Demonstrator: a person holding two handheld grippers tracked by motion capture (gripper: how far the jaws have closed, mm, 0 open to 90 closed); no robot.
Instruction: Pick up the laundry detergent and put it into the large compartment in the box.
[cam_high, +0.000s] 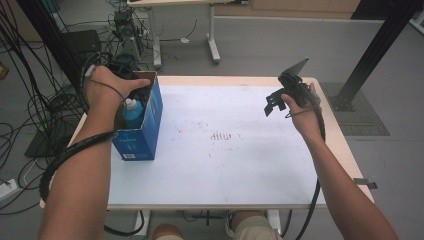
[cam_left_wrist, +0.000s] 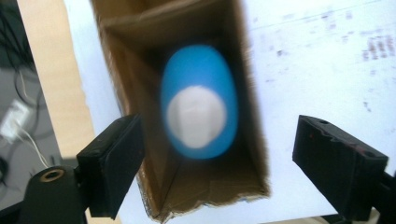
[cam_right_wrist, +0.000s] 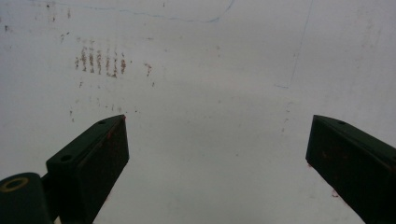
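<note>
White tabletop (cam_high: 235, 150) fills mid-frame; at its left edge stands a blue carton (cam_high: 145, 125) whose label print is too small to read, a white-capped blue bottle (cam_left_wrist: 198, 109) upright inside. Left gripper (cam_left_wrist: 212, 154) hangs above it, jaws released and gripping nothing. Right gripper (cam_right_wrist: 217, 154), at right of the high view, is spread over bare table.

Wide bare table (cam_high: 240, 170) between the hands, only faint stains there, nothing to dodge. At the left edge stands the open box (cam_high: 145, 130), a bottle (cam_left_wrist: 198, 109) upright inside, taking most of its width, tight walls either side. Left gripper (cam_left_wrist: 215, 163) above the opening, jaws apart, clear of the bottle. Right gripper (cam_right_wrist: 217, 163) over bare tabletop.
</note>
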